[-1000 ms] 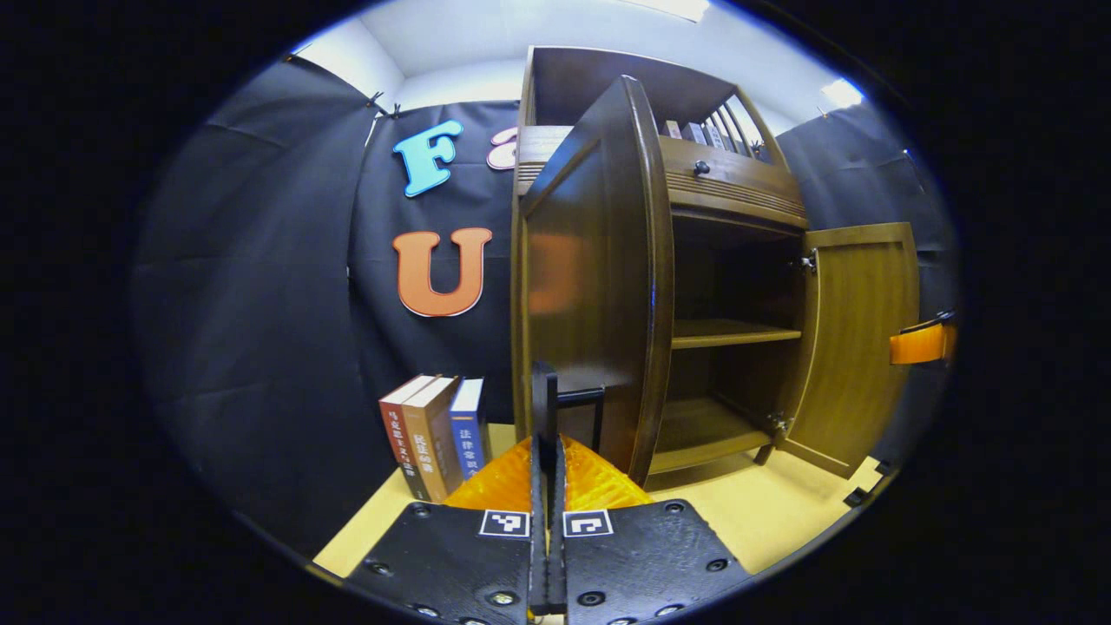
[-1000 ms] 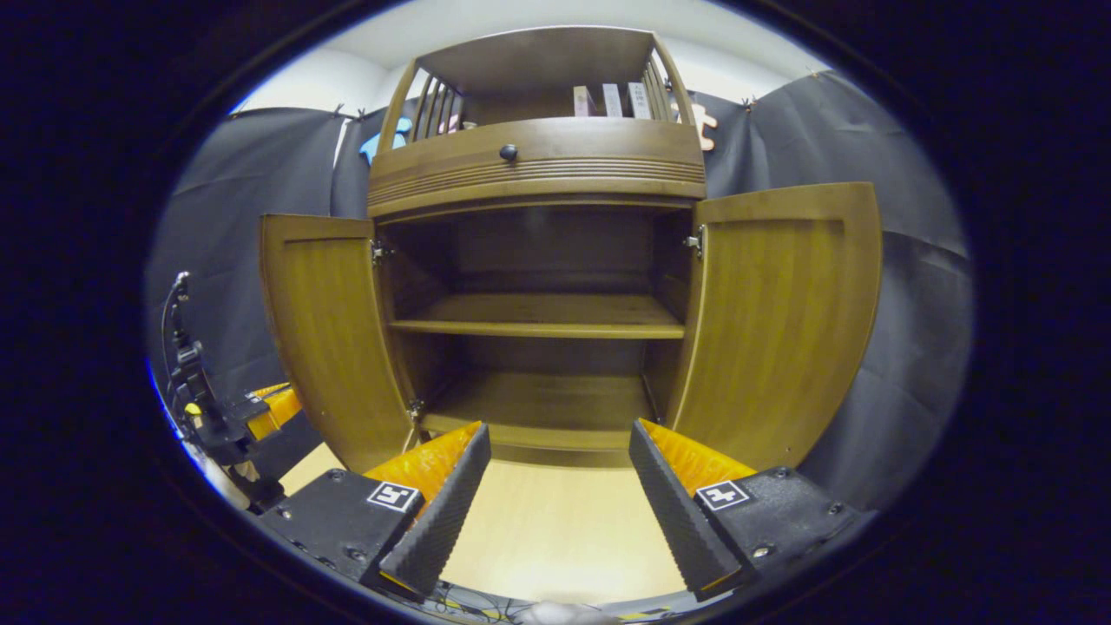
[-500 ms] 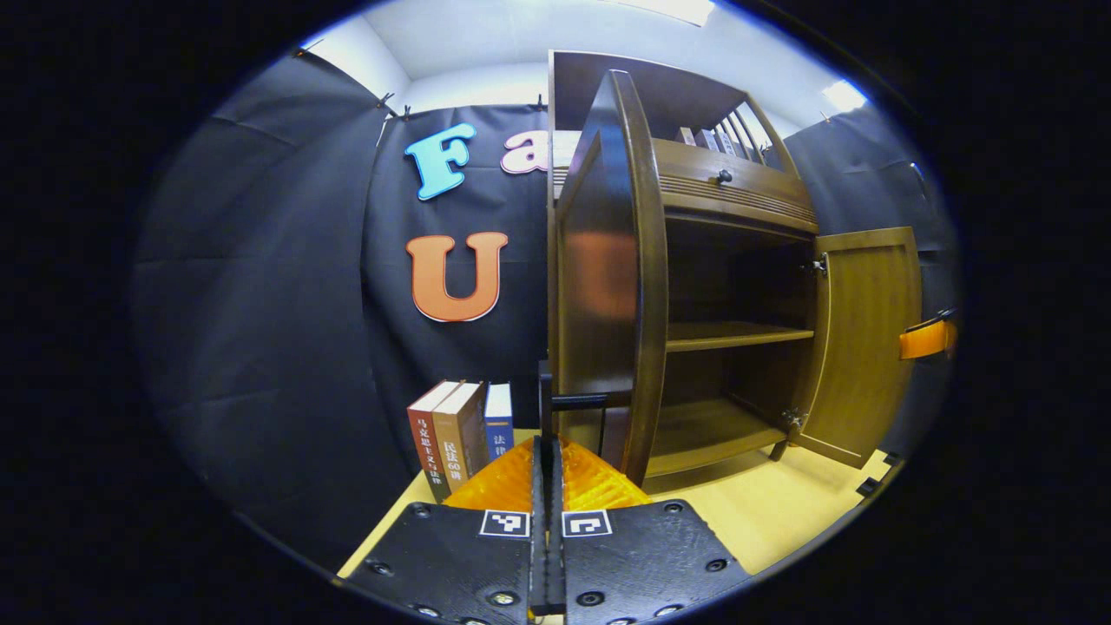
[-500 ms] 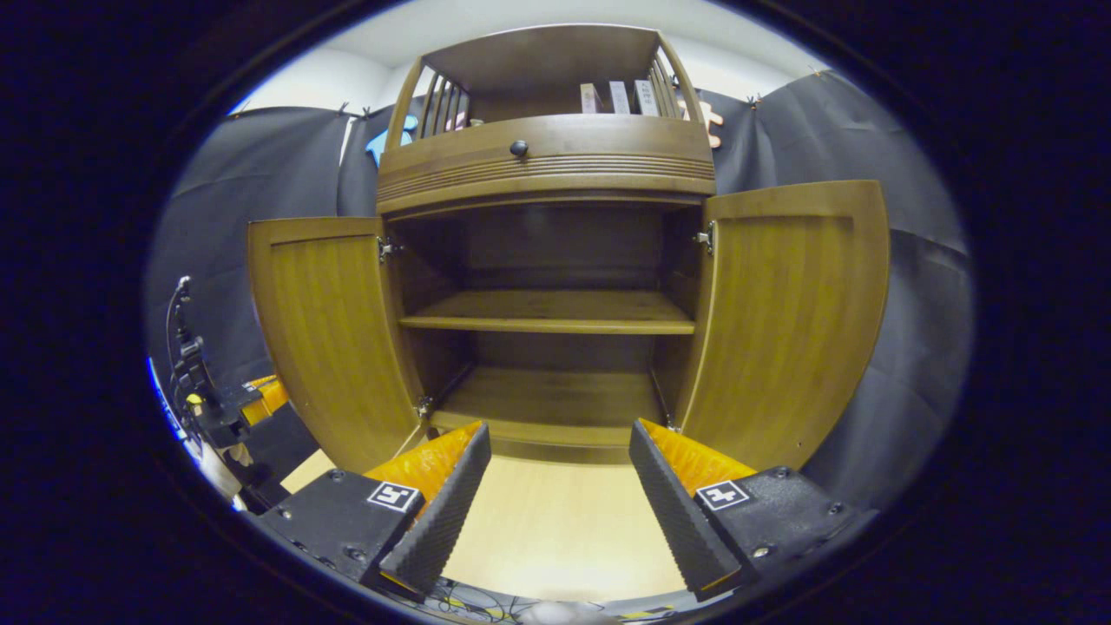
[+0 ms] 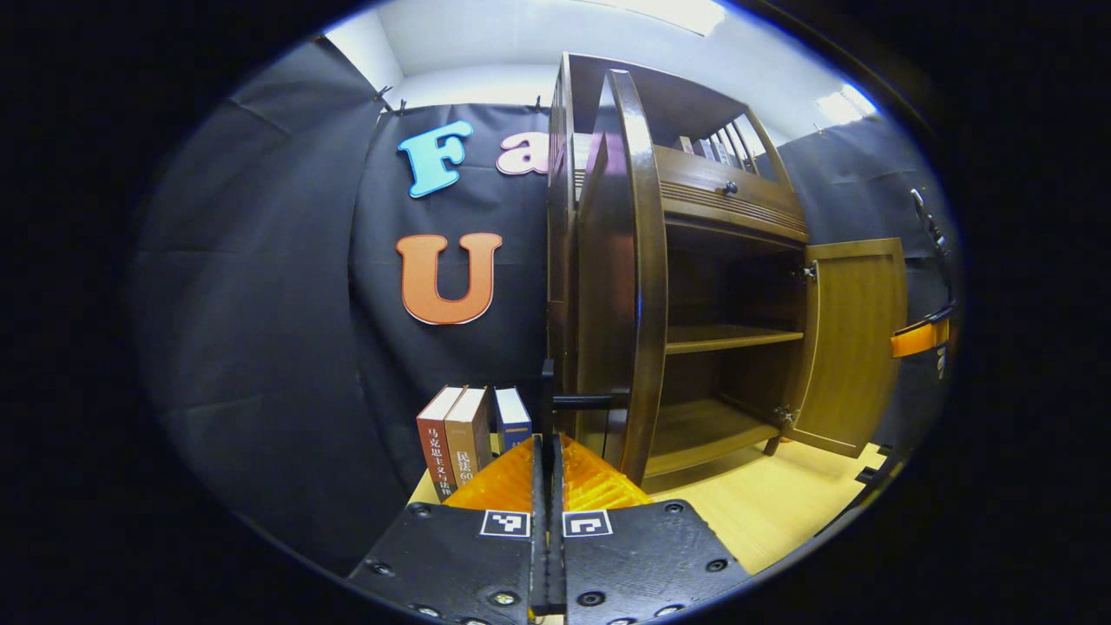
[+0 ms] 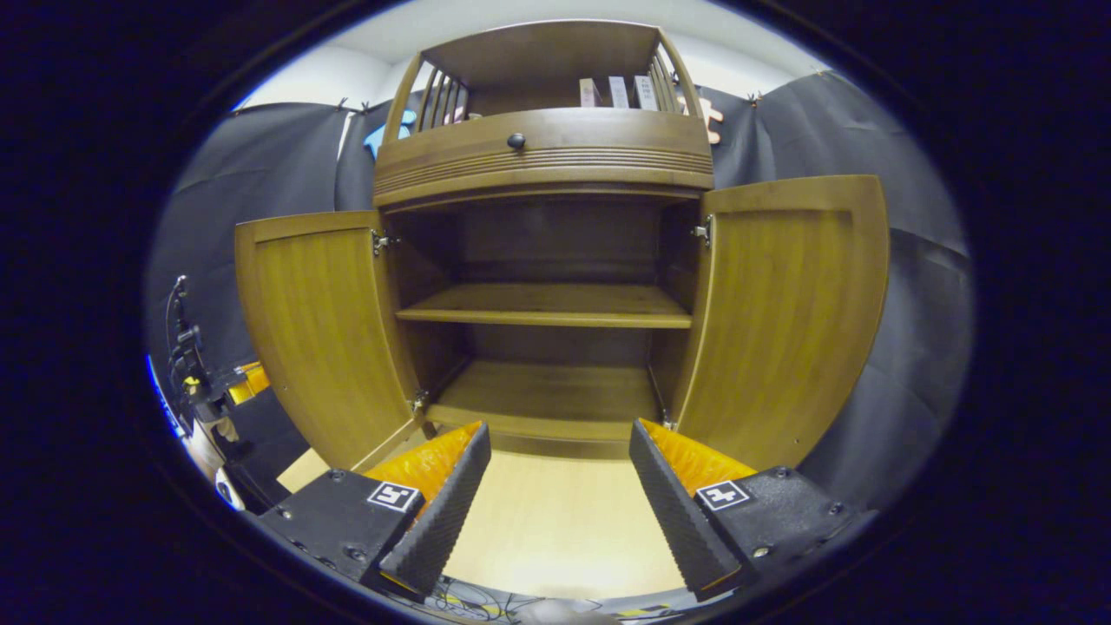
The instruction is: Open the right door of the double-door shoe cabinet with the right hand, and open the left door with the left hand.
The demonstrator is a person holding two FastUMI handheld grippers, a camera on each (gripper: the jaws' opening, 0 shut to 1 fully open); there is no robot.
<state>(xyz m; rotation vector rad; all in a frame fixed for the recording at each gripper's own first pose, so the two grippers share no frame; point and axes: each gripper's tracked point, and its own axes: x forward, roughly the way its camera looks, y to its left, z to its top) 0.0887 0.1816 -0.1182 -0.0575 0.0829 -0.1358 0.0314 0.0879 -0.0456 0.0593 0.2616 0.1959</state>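
The shoe cabinet [image 6: 547, 165] stands on the pale floor [image 6: 555, 529] with both doors swung out. In the right gripper view the left door [image 6: 317, 330] and right door [image 6: 785, 312] flank two bare shelves. The right gripper [image 6: 560, 486] hangs in front, jaws wide, holding nothing. The left gripper [image 5: 547, 469] has its jaws pressed together on the left door's dark handle [image 5: 577, 401]. Three books [image 5: 473, 430] stand beside the cabinet.

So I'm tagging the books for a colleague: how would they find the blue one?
Start at the wooden cabinet and go to the floor by its outer side, against the black cloth. Three books stand there upright; the blue book is nearest the cabinet, beside a red and a brown one.
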